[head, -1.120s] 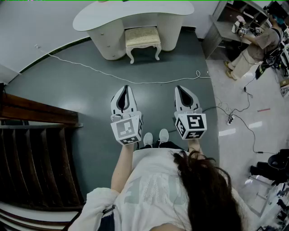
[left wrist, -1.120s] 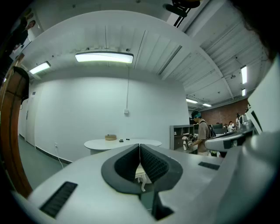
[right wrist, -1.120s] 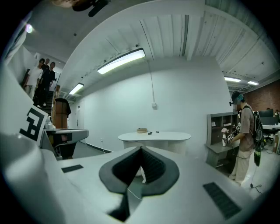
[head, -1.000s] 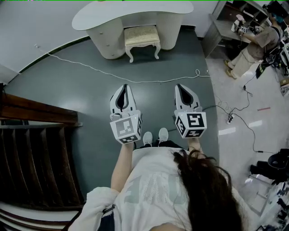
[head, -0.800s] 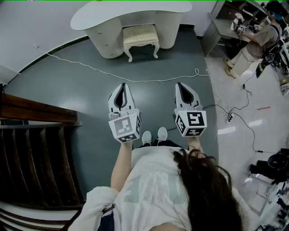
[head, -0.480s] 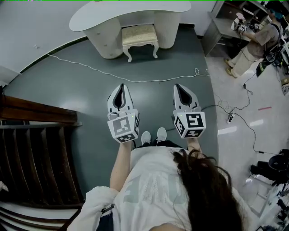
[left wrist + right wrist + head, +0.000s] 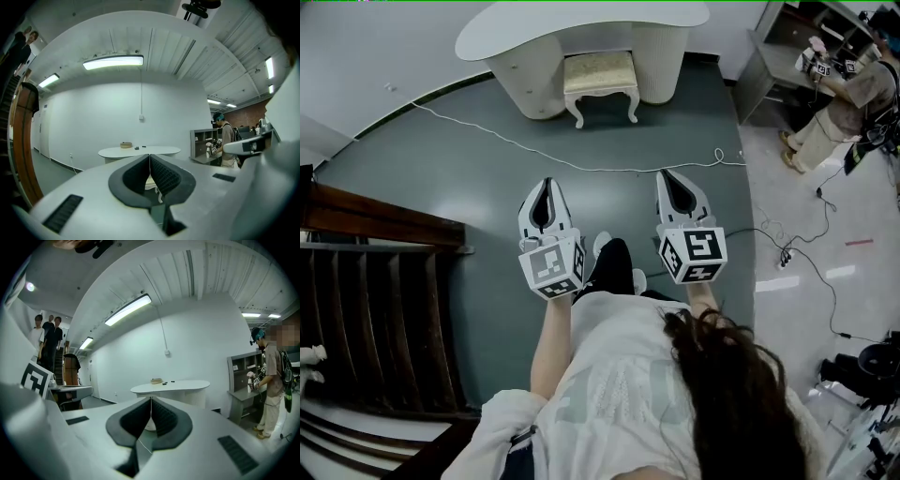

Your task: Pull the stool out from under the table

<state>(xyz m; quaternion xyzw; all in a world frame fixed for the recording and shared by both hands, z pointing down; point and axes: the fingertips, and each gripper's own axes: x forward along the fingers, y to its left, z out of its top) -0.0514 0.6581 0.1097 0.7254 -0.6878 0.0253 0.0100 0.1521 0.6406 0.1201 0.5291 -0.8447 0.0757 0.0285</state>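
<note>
**Stool not yet reached**

Head view: the left claw (image 7: 546, 180) and right claw (image 7: 664, 173) hang empty. The stool (image 7: 600, 73) sits well ahead of them, tucked under the worktop (image 7: 516, 23).
Left gripper view: jaws pressed together, nothing between.
Right gripper view: the same.
Approach, grip and pull all remain.

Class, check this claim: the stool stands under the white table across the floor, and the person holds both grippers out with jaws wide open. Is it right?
Not quite: both are shut. The left gripper view shows the left gripper with pads meeting, empty; the right gripper view shows the right gripper likewise. The stool does stand under the table.
</note>
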